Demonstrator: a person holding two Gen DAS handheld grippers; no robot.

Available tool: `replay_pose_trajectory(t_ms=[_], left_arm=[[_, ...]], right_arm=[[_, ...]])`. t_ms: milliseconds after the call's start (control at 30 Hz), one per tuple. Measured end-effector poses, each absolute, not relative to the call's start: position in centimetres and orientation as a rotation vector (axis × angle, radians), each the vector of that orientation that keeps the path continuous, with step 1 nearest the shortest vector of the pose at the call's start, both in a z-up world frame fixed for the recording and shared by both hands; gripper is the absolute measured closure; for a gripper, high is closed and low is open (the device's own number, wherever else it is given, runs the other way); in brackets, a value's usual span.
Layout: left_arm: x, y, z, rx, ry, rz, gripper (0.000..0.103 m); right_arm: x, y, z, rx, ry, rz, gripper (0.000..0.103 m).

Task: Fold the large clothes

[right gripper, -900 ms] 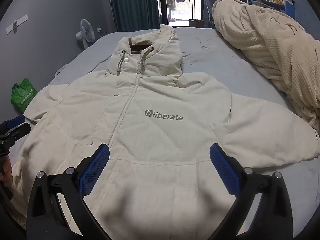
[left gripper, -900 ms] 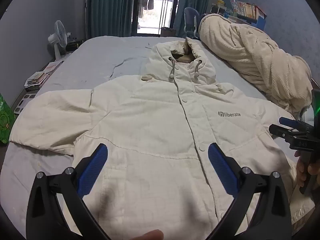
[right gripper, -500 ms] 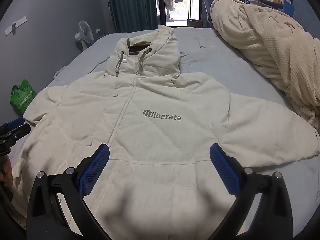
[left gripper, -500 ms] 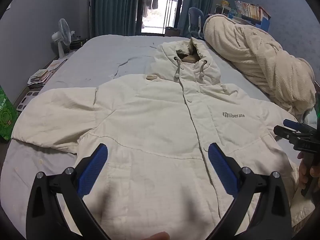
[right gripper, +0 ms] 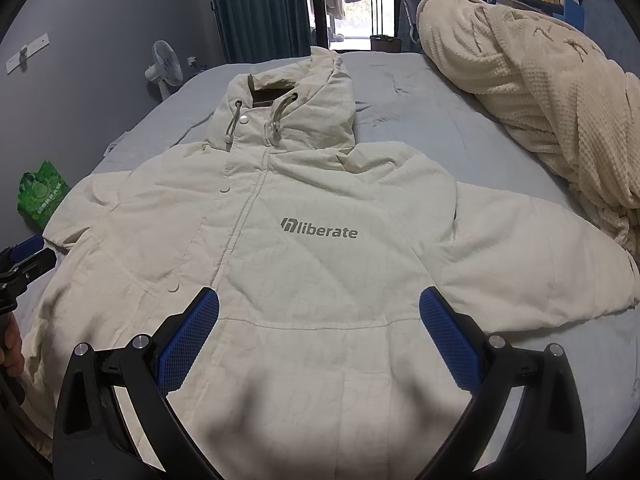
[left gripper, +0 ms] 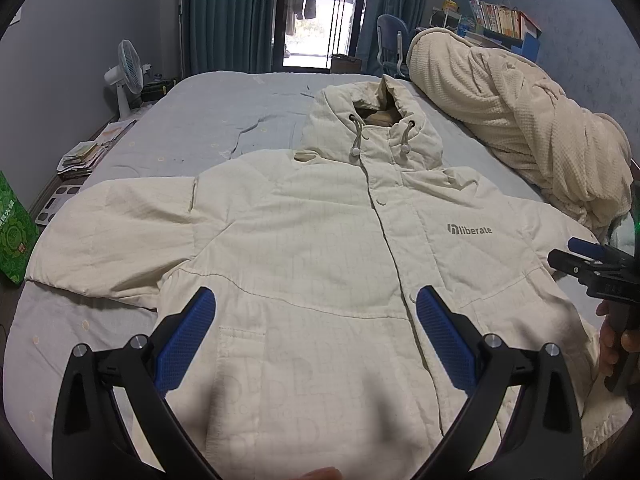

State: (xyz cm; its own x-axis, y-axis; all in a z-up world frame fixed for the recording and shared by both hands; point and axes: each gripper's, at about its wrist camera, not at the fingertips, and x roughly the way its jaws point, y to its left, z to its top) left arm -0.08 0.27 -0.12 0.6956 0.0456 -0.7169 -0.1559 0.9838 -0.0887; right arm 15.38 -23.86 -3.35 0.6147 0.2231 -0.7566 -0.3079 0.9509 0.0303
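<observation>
A cream hooded jacket (left gripper: 320, 248) (right gripper: 320, 248) with a grey "liberate" logo lies face up and buttoned on a pale blue bed (left gripper: 224, 120), sleeves spread to both sides, hood toward the far end. My left gripper (left gripper: 316, 312) hovers open over the jacket's lower front, left of the button line, with nothing between its blue pads. My right gripper (right gripper: 320, 312) hovers open above the lower front under the logo, also empty. Each gripper appears at the edge of the other's view, held by a hand (left gripper: 612, 344).
A rolled cream blanket (left gripper: 520, 120) (right gripper: 540, 100) lies along the bed's right side. A standing fan (left gripper: 128, 76), stacked papers (left gripper: 84, 156) and a green bag (left gripper: 14, 236) are on the floor at the left. Curtains and a balcony door stand beyond the bed.
Both grippers have drifted slightly over the jacket; the left view shifted a little so the jacket sits further right and lower in frame. Both stay open and empty.
</observation>
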Motion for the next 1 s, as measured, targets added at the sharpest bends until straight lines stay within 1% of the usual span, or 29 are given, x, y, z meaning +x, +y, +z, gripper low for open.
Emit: replay_pose_trajectory(t_ms=[1000], left_arm=[[0.34,0.48,-0.69,-0.132,0.807,0.126,0.008]], right_arm=[[15.34,-23.82,-3.47,-0.103,0.851,0.305,0.006]])
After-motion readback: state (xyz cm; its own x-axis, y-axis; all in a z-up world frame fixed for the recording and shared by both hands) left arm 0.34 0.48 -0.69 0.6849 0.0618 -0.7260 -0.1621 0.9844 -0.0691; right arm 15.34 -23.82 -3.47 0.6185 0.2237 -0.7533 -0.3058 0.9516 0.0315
